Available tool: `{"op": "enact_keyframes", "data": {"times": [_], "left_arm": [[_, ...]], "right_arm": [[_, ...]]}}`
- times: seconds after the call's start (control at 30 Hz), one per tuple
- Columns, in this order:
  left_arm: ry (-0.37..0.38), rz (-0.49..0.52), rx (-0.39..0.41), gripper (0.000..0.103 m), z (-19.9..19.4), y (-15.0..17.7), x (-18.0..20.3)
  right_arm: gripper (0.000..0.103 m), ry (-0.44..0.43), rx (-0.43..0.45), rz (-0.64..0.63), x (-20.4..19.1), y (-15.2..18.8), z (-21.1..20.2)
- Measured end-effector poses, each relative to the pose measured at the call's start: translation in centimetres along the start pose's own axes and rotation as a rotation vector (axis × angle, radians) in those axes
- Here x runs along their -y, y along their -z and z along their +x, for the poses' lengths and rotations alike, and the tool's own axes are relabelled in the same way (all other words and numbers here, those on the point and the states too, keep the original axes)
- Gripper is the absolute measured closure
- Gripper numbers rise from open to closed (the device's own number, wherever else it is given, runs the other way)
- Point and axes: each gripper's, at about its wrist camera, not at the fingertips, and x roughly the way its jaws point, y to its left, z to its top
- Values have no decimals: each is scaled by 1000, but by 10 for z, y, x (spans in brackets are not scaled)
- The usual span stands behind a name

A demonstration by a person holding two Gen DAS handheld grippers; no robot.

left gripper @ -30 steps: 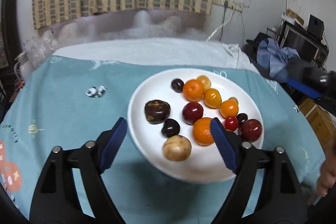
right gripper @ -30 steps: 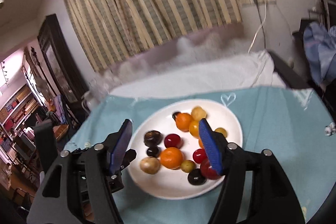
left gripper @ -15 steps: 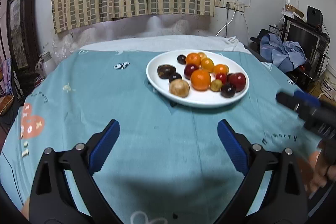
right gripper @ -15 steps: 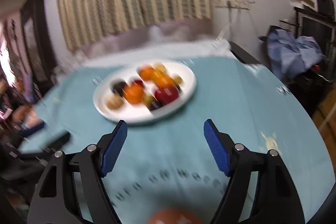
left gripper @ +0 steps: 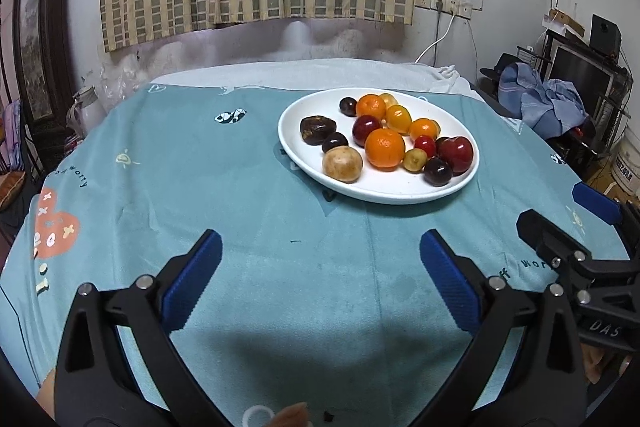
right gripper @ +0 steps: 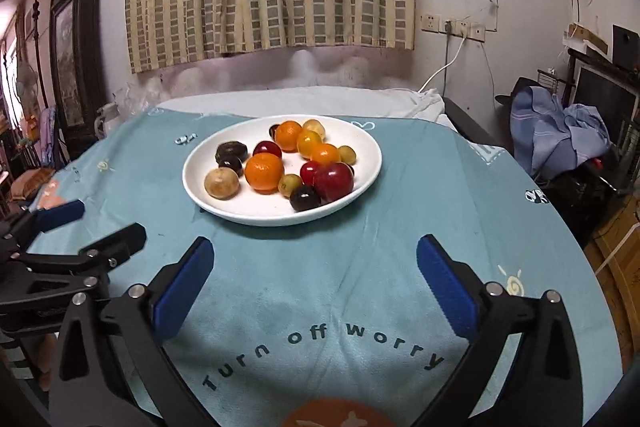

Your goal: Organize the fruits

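While both tongs hang over the blue cloth (left gripper: 240,187) on the counter, they hold nothing. Left tongs (left gripper: 318,281) are spread wide, and right tongs (right gripper: 314,281) are spread wide too. Ahead of them sits the white plate (right gripper: 360,147) full of fruits: a big orange (right gripper: 264,172), a red apple (right gripper: 334,182), and a tan round fruit (right gripper: 221,183).

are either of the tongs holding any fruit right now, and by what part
Nothing is held. The left tongs and right tongs are both open over the cloth, short of the plate with the fruit.
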Motion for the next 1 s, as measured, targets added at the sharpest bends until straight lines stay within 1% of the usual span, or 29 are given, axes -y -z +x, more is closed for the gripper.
{"op": "enact_keyframes", "data": {"times": [0.1, 0.23, 0.47, 0.53, 0.7, 0.73, 0.93, 1.0], "left_arm": [[-19, 15, 24, 2, -5, 0, 2], [-18, 12, 40, 2, -10, -1, 3], [12, -2, 27, 2, -9, -1, 0], [-2, 8, 27, 2, -9, -1, 2], [-69, 47, 37, 2, -11, -1, 9], [-72, 48, 39, 2, -12, -1, 9], [-42, 34, 32, 2, -12, -2, 6], [-35, 42, 36, 2, -13, -2, 7]], "right_arm": [[2, 13, 17, -11, -2, 2, -2], [2, 7, 32, -3, -1, 2, -4], [1, -1, 15, 39, 4, 3, 0], [1, 4, 12, 38, 4, 3, 1], [1, 14, -3, 42, 4, 6, 4], [1, 14, -3, 43, 4, 6, 4], [2, 25, 6, 51, 4, 6, 0], [1, 31, 22, 59, 6, 4, -4]]}}
